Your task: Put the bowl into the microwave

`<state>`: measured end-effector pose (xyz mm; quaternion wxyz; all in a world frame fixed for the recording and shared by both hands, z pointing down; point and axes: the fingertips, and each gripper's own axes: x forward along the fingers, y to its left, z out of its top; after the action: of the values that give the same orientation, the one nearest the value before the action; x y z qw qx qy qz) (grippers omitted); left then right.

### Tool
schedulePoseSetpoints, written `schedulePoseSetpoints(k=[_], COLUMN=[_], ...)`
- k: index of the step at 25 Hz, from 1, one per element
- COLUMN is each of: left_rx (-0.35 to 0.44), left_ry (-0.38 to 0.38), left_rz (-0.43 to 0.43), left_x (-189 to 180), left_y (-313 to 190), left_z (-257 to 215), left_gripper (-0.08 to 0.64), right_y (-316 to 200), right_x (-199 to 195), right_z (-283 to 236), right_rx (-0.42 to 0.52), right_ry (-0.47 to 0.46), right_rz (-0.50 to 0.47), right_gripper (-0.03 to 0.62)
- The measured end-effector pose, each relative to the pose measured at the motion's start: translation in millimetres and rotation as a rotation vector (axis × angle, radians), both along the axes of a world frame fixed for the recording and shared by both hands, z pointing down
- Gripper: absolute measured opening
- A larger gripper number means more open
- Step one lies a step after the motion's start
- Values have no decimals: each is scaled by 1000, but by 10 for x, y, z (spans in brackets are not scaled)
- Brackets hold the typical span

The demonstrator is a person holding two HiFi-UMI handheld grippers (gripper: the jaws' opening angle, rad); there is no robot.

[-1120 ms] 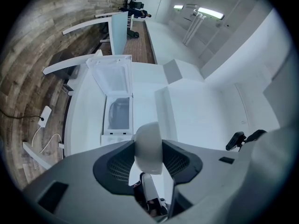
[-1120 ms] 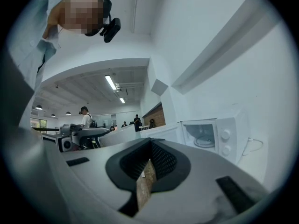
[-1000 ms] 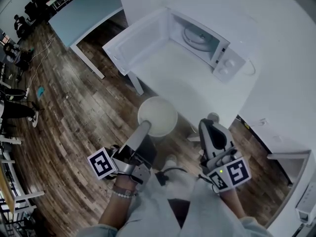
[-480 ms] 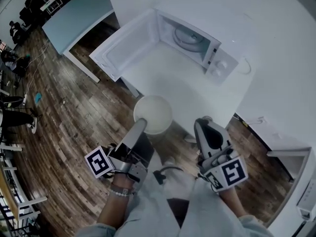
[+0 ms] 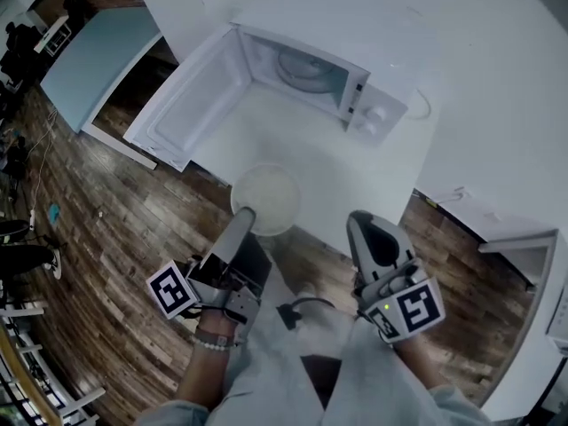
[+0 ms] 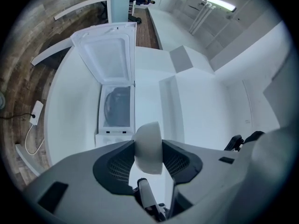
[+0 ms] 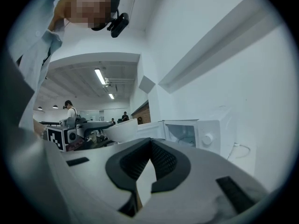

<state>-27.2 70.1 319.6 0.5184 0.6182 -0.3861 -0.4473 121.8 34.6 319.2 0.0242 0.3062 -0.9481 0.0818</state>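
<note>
- Since the white counter [image 5: 293, 145] bears the microwave [image 5: 364, 109] at its back, the bare front leaves room to approach.
- With its door [image 5: 191, 96] swung wide to the left, the cavity and glass turntable [image 5: 297, 60] stand ready to receive.
- The left gripper [image 5: 245, 216] clamps the bowl [image 5: 264, 198] by its near rim and holds it upright over the counter's front edge, well short of the microwave.
- The right gripper [image 5: 366, 224], jaws together and empty, hangs aside, probably spare.
- The bowl is white, round, plain and seemingly empty.
</note>
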Motion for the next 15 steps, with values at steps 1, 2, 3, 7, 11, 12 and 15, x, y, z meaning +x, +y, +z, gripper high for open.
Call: schedulePoseSetpoints(k=[1, 2, 3, 7, 11, 12, 15], left_rx=[2, 3, 1, -15, -24, -26, -30], left_ry=[2, 5, 7, 1, 1, 3, -3], left_rz=[16, 34, 53, 134, 194, 210, 265], left_x=[-16, -32, -49, -159, -341, -381, -485], left_y=[-68, -136, -203, -457, -700, -759, -924], left_z=[3, 10, 21, 47, 37, 40, 42], left_gripper=[176, 176, 176, 176, 176, 176, 176], right_y=[-45, -89, -134, -308, -473, -510, -613], right_x=[-18, -40, -67, -240, -455, -496, -620], right_z=[11, 21, 30, 27, -2, -2, -1], right_rx=[-1, -2, -4, -14, -23, -26, -32], right_ry=[3, 6, 9, 14, 15, 16, 18], right_rz=[15, 30, 45, 106, 155, 170, 219], right_gripper=[-3, -3, -3, -3, -3, -3, -3])
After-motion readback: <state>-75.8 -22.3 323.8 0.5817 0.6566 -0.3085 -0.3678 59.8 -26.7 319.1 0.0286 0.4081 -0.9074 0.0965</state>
